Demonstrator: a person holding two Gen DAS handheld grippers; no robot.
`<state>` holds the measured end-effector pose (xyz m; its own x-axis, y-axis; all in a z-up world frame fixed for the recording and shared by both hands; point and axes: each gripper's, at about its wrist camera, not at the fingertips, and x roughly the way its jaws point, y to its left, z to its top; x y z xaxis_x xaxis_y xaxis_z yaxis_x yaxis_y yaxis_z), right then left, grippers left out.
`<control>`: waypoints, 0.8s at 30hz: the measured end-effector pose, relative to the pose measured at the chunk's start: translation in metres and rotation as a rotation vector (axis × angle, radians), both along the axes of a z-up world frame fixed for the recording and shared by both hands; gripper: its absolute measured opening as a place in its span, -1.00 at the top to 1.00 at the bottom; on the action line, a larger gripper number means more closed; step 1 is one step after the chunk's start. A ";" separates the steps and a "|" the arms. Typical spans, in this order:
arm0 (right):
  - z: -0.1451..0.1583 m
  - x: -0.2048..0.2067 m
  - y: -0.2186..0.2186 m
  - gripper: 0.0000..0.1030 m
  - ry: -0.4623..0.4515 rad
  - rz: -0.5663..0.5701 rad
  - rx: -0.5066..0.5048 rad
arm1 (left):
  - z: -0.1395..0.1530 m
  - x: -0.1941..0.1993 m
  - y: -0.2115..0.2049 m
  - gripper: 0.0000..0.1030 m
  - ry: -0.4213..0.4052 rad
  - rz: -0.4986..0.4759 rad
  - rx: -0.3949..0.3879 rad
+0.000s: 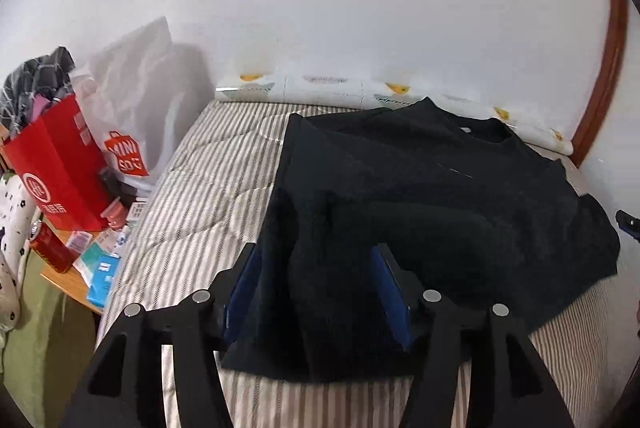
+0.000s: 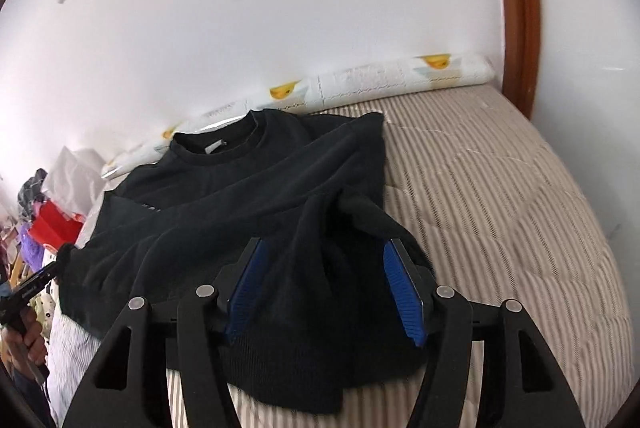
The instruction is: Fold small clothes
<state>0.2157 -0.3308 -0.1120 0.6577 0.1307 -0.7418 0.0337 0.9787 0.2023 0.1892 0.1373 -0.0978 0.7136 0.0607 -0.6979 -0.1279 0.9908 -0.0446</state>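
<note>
Writing: I read "MINISO" on the white plastic bag point(image 1: 132, 115); the red paper bag point(image 1: 60, 167) carries a round "HL" logo, its smaller characters too blurred for me.
Sweatshirt: my black sweatshirt point(image 1: 420, 187) lies on the striped quilt point(image 1: 192, 207), collar toward the wall, sleeves folded over the body.
Left gripper: my left gripper point(image 1: 316, 288) stands about half open, blue pads astride the hem near me, cloth between them but not pinched.
Right gripper: my right gripper point(image 2: 324, 288) is likewise half open over a bunched fold of hem; the pads are clear of the fabric.
Bedside: a red can point(image 1: 50, 248) stands on the wooden table point(image 1: 76, 288).
</note>
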 end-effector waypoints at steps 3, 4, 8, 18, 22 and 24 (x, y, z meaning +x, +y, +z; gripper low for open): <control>-0.001 -0.016 -0.013 -0.17 0.000 -0.059 -0.046 | -0.001 -0.019 0.007 -0.10 -0.008 0.009 -0.012; -0.004 -0.020 -0.018 -0.10 0.012 -0.075 -0.050 | -0.003 -0.025 0.010 -0.10 -0.005 0.010 -0.020; -0.021 -0.028 -0.029 0.16 0.065 -0.104 -0.048 | -0.020 -0.046 0.023 -0.11 0.029 0.024 -0.061; -0.050 -0.018 -0.024 0.13 0.098 -0.092 0.078 | -0.053 -0.049 0.046 -0.18 0.093 0.069 -0.204; -0.058 -0.007 -0.022 0.14 0.111 -0.106 0.086 | -0.059 -0.034 0.049 -0.18 0.105 0.064 -0.236; -0.063 -0.003 -0.024 0.14 0.120 -0.108 0.101 | -0.065 -0.026 0.049 -0.18 0.116 0.062 -0.262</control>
